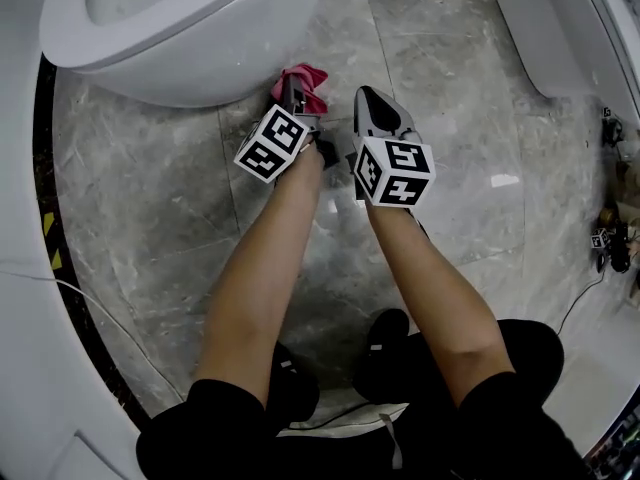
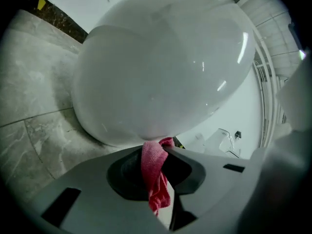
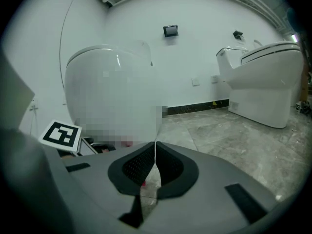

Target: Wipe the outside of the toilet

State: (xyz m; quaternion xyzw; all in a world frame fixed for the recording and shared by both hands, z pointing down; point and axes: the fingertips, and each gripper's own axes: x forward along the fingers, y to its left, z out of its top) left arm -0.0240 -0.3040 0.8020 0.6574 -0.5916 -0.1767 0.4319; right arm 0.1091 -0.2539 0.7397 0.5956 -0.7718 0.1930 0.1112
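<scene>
Here, left hand-held gripper (image 2: 163, 148) pinches pink cloth (image 2: 154, 175) by toilet (image 2: 161, 72); right hand-held gripper (image 3: 155, 148) closed.

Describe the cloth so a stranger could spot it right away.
Find the big white toilet bowl on the grey marble floor. At its lower curve, the left gripper is shut on a small cloth. It is the only pink thing among white and grey surfaces.

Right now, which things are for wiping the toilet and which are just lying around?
For the job: toilet; pink cloth; left gripper, shut on the cloth.

Just lying about: second toilet; small gear on the floor. The right gripper is shut and empty.
</scene>
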